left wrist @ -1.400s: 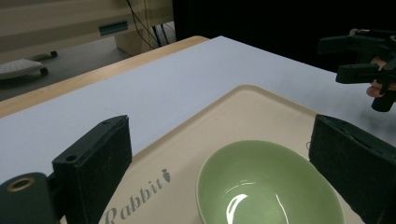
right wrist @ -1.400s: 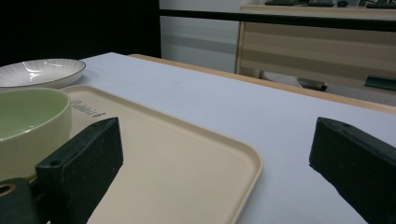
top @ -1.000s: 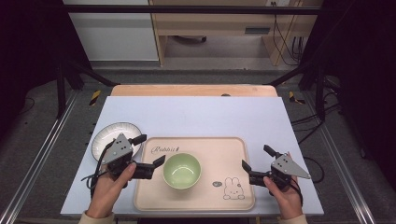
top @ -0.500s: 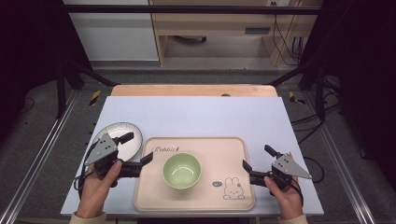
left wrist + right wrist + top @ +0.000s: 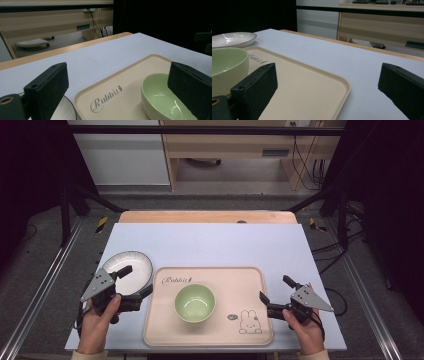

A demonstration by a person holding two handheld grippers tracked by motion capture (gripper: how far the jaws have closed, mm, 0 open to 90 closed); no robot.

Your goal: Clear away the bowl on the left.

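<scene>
Pale blue tabletop (image 5: 210,245) bears beige tray (image 5: 165,330), green bowl (image 5: 195,302), white plate (image 5: 127,267)

Table's (image 5: 210,237) far half lies open; tray (image 5: 255,320), bowl (image 5: 195,302), plate (image 5: 127,267) crowd the near half.

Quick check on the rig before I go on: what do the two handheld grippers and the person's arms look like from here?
Both the left gripper and the right gripper are black, each with two blocky, flat-faced jaws and a grey three-cornered plate on top. A dark cable trails from each toward the person. The jaw blocks have a small round hole near the end. Light-coloured sleeve cuffs show at the bottom edge of the high view.
</scene>
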